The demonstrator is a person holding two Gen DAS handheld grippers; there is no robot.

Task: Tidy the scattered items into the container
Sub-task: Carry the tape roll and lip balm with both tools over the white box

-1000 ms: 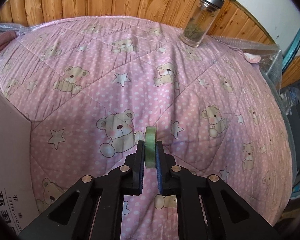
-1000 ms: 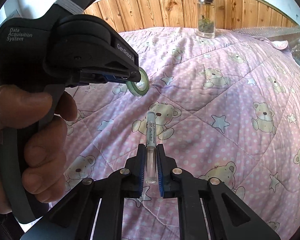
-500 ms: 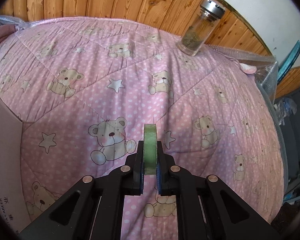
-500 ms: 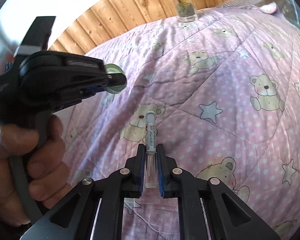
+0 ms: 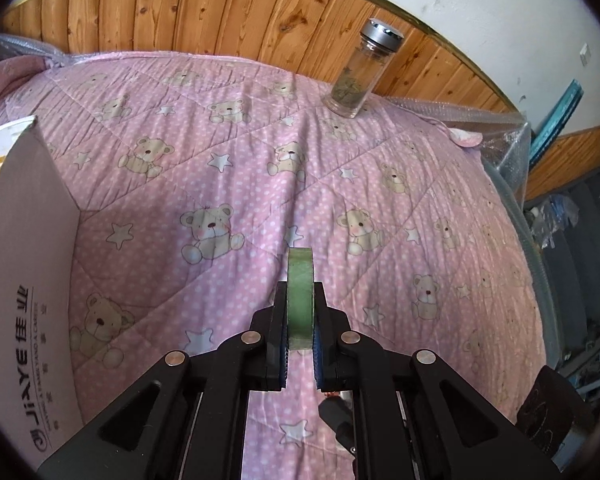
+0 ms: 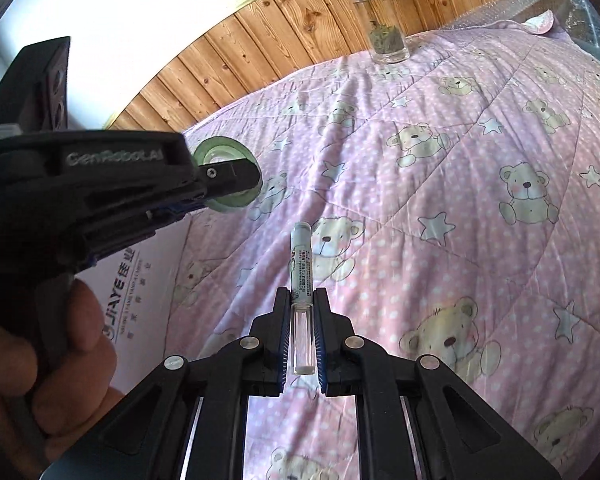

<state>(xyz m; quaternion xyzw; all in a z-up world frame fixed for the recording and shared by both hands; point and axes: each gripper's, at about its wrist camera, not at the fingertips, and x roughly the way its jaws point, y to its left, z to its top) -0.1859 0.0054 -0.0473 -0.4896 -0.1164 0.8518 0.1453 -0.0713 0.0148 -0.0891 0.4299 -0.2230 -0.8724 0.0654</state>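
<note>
My left gripper (image 5: 300, 300) is shut on a green tape roll (image 5: 299, 280), held edge-on above the pink bear quilt. The right wrist view shows that same tape roll (image 6: 216, 152) from the side, clamped in the left gripper (image 6: 236, 178) that a hand (image 6: 28, 344) holds. My right gripper (image 6: 302, 304) is shut on a slim pen-like tube (image 6: 302, 268) with a clear end and a printed label. A white cardboard box (image 5: 24, 280) stands at the left; its wall (image 6: 140, 296) also shows below the left gripper.
A glass jar (image 5: 358, 76) with a metal lid and dried leaves stands at the quilt's far edge by the wooden wall panels (image 5: 180, 12); the same jar (image 6: 382, 20) shows in the right wrist view. Plastic wrap and clutter (image 5: 572, 240) lie off the quilt's right side.
Both grippers have lifted away from the quilt with their items still clamped. More of the white box has come into view at the left. The right gripper has rolled.
</note>
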